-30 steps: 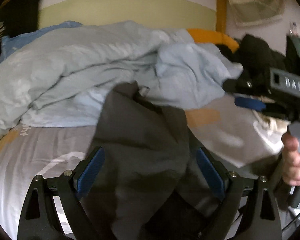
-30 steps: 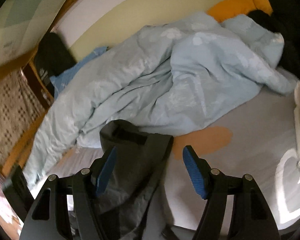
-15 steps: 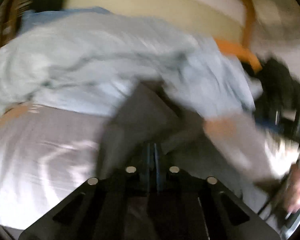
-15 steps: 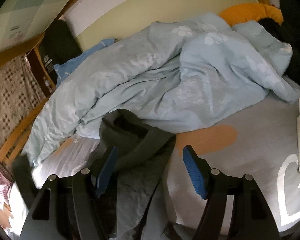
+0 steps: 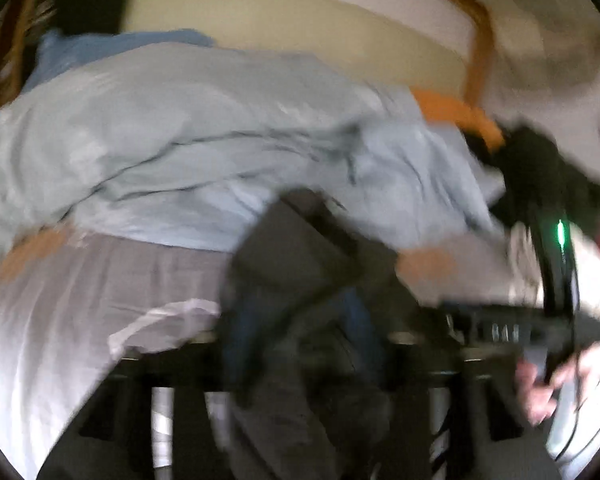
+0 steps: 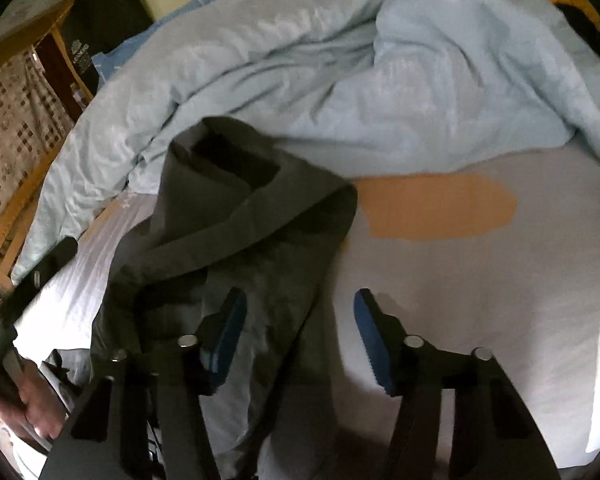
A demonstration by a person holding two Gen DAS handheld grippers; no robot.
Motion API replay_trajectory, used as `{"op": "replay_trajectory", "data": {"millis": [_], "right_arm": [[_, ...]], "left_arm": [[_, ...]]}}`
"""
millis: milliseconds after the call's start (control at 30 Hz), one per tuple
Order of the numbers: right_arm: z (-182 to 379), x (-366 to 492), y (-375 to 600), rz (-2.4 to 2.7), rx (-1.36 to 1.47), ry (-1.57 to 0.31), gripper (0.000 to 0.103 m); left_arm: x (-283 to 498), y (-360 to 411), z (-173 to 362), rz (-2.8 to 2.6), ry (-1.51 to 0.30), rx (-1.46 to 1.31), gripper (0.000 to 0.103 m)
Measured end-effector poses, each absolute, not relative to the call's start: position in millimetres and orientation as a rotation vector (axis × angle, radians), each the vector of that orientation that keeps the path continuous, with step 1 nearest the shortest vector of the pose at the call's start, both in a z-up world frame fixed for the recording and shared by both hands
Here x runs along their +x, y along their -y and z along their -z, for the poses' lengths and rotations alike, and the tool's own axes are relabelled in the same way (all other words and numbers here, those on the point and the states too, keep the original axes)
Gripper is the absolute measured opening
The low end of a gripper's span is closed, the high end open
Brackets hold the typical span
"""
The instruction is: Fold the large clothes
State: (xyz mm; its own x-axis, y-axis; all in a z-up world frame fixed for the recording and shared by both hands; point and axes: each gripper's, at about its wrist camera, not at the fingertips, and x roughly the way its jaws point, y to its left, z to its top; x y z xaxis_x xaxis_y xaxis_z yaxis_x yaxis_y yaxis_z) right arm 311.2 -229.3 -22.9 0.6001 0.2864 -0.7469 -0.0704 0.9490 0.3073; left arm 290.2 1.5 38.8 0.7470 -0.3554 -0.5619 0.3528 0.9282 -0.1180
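Observation:
A dark grey garment (image 6: 236,216) lies bunched on the grey bed sheet (image 6: 440,300), its upper end against the blue duvet. In the left wrist view the garment (image 5: 292,256) runs down between my left gripper's fingers (image 5: 300,328); the view is badly blurred, and the blue pads look parted with cloth between them. My right gripper (image 6: 296,332) is open just above the garment's lower right edge, left pad (image 6: 228,328) over the cloth, right pad (image 6: 370,332) over bare sheet. The right gripper's body (image 5: 500,324) also shows in the left wrist view.
A crumpled light blue duvet (image 6: 340,80) covers the far half of the bed. An orange pillow (image 5: 460,116) and black clothing (image 5: 540,168) lie at the far right. A wooden bed frame (image 6: 16,208) and checked fabric (image 6: 12,120) stand at the left. An orange patch (image 6: 436,208) marks the sheet.
My left gripper shut on the garment half a second ago and now looks parted again, still moving fast. My right gripper has dropped closer to the garment, staying open.

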Motion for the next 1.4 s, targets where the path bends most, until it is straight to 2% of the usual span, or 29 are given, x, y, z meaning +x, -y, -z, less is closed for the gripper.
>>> {"op": "replay_trajectory", "data": {"millis": [33, 100, 133, 233, 333, 433, 567, 733, 800, 833, 867, 900, 933, 1000, 1033, 1067, 1200, 1233, 1267, 1300, 1400], "right_arm": [[26.0, 312.7, 229.7, -0.211, 0.265, -0.924, 0.051], [34.7, 314.0, 231.3, -0.199, 0.281, -0.968, 0.045], [37.6, 313.9, 232.5, -0.194, 0.292, -0.97, 0.035], [34.1, 313.1, 234.6, -0.241, 0.324, -0.917, 0.011], [29.8, 316.0, 241.5, -0.201, 0.32, -0.851, 0.004], [11.2, 301.4, 255.5, -0.136, 0.355, -0.751, 0.003], [-22.8, 274.3, 264.2, -0.05, 0.269, -0.605, 0.003], [5.7, 298.0, 258.8, -0.307, 0.32, -0.865, 0.005], [13.9, 302.8, 244.4, -0.264, 0.264, -0.897, 0.013], [15.6, 303.7, 235.4, -0.256, 0.222, -0.907, 0.034], [15.8, 304.3, 232.2, -0.262, 0.204, -0.904, 0.062], [15.2, 303.1, 225.9, -0.258, 0.183, -0.877, 0.069], [16.0, 302.1, 224.3, -0.245, 0.169, -0.86, 0.07], [16.8, 304.3, 220.1, -0.227, 0.142, -0.841, 0.063], [19.3, 308.2, 221.1, -0.223, 0.152, -0.836, 0.051], [23.1, 313.0, 222.0, -0.2, 0.165, -0.83, 0.043], [24.2, 324.9, 237.7, -0.117, 0.178, -0.777, 0.036], [25.3, 326.5, 240.8, -0.14, 0.203, -0.78, 0.027], [27.5, 327.6, 245.0, -0.151, 0.228, -0.785, 0.01], [28.2, 328.8, 246.2, -0.149, 0.233, -0.786, 0.004], [14.5, 315.4, 250.1, -0.095, 0.231, -0.686, 0.002]], "left_arm": [[294.0, 9.5, -30.1, 0.366, -0.654, 0.039, 0.066], [302.3, 21.7, -12.7, 0.295, -0.726, 0.064, 0.062], [306.6, 24.5, -4.8, 0.294, -0.758, 0.063, 0.056], [314.7, 24.8, 3.7, 0.225, -0.782, 0.086, 0.008], [306.1, -1.3, -16.5, 0.196, -0.708, -0.033, 0.006], [283.3, -23.3, -48.2, 0.242, -0.562, -0.118, 0.006], [284.0, -41.1, -54.1, 0.173, -0.611, -0.149, 0.006], [290.7, -73.3, -36.9, 0.039, -0.696, -0.252, 0.006], [295.6, -82.1, -27.7, 0.034, -0.743, -0.304, 0.006], [297.0, -84.2, -24.3, 0.028, -0.757, -0.314, 0.006], [297.8, -84.5, -22.2, 0.022, -0.767, -0.315, 0.007], [297.6, -83.5, -21.8, 0.011, -0.769, -0.304, 0.008], [296.7, -80.7, -23.1, -0.009, -0.761, -0.279, 0.015], [293.6, -70.3, -29.1, -0.08, -0.723, -0.179, 0.037], [292.8, -64.5, -30.7, -0.136, -0.699, -0.115, 0.059], [291.5, -60.4, -32.0, -0.19, -0.669, -0.053, 0.073], [287.4, -56.5, -33.9, -0.134, -0.639, -0.054, 0.074], [287.8, -57.7, -32.7, -0.085, -0.654, -0.074, 0.074], [290.3, -57.0, -29.7, -0.011, -0.688, -0.096, 0.076], [294.6, -53.2, -25.2, 0.054, -0.737, -0.099, 0.076], [299.5, -30.7, -14.8, 0.067, -0.789, 0.021, 0.076]]}}
